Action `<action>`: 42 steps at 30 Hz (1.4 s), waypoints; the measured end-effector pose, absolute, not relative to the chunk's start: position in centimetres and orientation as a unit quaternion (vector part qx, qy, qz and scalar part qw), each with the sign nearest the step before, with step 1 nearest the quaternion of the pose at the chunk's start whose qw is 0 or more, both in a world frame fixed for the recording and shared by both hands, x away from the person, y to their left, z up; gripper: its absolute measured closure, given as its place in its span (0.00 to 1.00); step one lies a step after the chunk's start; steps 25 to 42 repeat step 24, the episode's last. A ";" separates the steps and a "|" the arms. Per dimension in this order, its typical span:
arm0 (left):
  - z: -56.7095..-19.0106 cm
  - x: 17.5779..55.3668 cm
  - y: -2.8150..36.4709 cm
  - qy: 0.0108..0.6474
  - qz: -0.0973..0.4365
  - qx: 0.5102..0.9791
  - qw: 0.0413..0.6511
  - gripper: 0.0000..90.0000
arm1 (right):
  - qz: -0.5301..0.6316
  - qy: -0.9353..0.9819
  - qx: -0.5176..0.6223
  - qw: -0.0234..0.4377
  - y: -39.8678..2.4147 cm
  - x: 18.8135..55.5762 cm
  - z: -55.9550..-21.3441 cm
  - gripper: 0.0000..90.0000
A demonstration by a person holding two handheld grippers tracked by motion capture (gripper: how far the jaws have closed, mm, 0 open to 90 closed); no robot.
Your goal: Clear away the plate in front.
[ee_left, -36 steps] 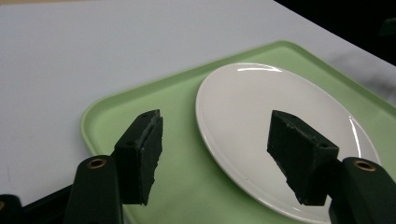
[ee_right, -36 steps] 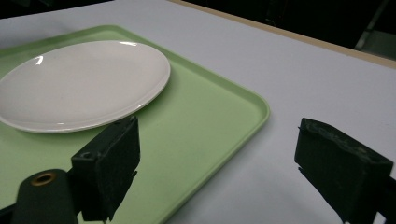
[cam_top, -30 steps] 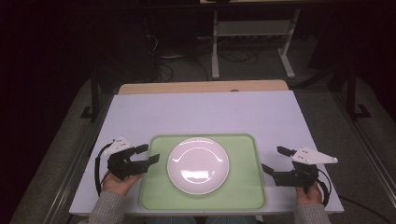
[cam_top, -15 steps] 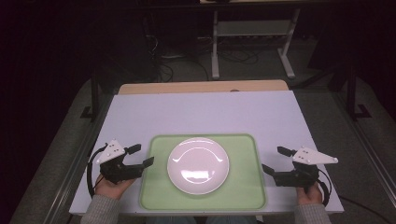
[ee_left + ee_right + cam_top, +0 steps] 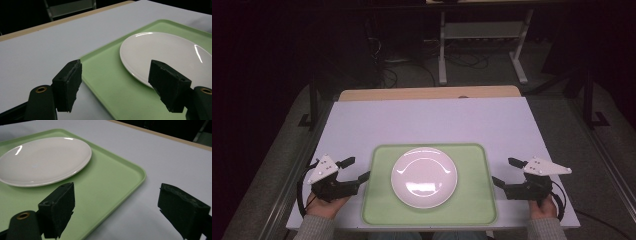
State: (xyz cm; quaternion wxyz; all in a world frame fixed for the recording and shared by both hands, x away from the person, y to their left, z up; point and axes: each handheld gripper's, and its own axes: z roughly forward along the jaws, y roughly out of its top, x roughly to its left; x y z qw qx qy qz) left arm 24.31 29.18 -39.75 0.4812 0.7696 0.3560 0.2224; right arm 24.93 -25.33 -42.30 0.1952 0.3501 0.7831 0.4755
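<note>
A white plate (image 5: 424, 177) lies in the middle of a green tray (image 5: 472, 210) on the table (image 5: 432, 120). The left gripper (image 5: 354, 169) is just beside the tray's left edge; its jaws have just been opening, are wide apart and hold nothing. The right gripper (image 5: 507, 172) is near the right edge, also wide open and empty.

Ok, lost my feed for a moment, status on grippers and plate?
Left gripper open, jaws just widened, nothing between. Right gripper open, empty. White plate flat on green tray, untouched. Nothing in the way.
</note>
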 end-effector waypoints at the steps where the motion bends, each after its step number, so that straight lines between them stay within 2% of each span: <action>1: -39.7 24.2 29.3 0.355 0.224 0.770 0.481 0.29 | 0.475 0.784 0.349 0.195 -25.3 25.0 -42.3 0.15; 15: -40.3 24.0 29.9 0.357 0.232 0.766 0.482 0.28 | 0.473 0.790 0.347 0.180 -24.9 25.1 -42.7 0.15; 42: -40.6 24.2 30.0 0.367 0.217 0.766 0.481 0.28 | 0.473 0.790 0.344 0.181 -24.8 25.1 -42.7 0.15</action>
